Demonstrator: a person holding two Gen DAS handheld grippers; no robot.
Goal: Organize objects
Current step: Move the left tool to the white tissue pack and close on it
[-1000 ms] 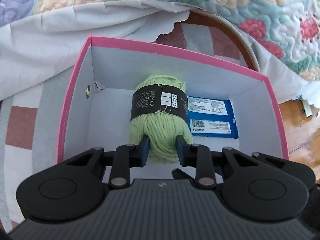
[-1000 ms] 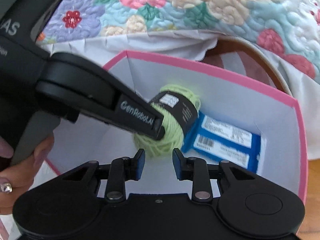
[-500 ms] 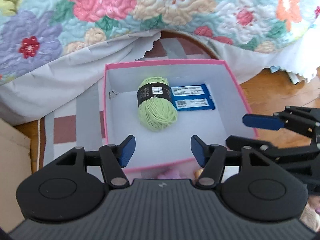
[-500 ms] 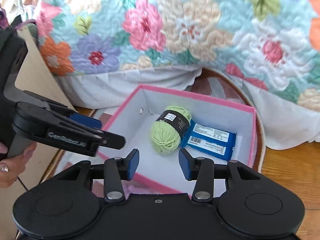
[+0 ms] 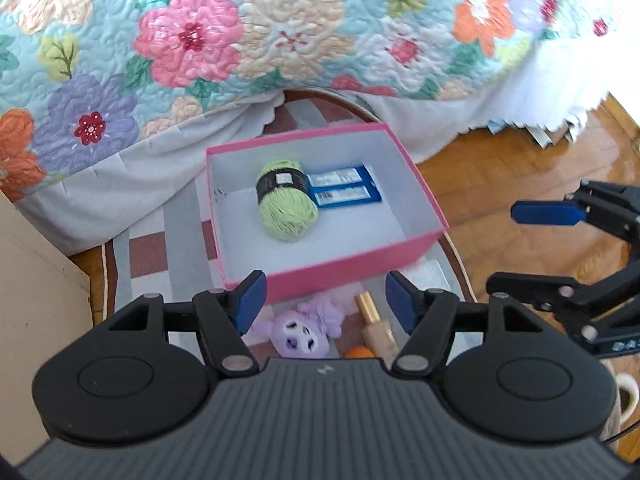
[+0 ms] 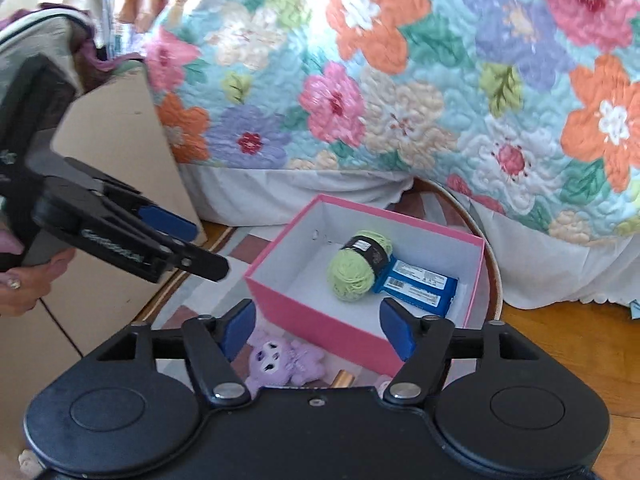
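A pink box (image 5: 352, 264) (image 6: 304, 312) stands on a rug and holds a green yarn ball (image 5: 286, 208) (image 6: 354, 272) and a blue packet (image 5: 344, 190) (image 6: 416, 286). In front of the box lie a purple plush toy (image 5: 298, 330) (image 6: 280, 360), a gold-capped bottle (image 5: 374, 322) (image 6: 344, 378) and something orange (image 5: 358, 353). My left gripper (image 5: 325, 306) is open and empty, raised above the plush. My right gripper (image 6: 316, 330) is open and empty, raised in front of the box.
A flowered quilt (image 5: 280, 32) with a white skirt hangs behind the box. A beige panel (image 5: 36, 280) stands at the left. Wooden floor (image 5: 500, 184) lies to the right. A mug (image 5: 624, 396) sits at the lower right.
My left gripper opened, let go of the yarn ball in the box and pulled up and back. My right gripper also pulled back and opened wider.
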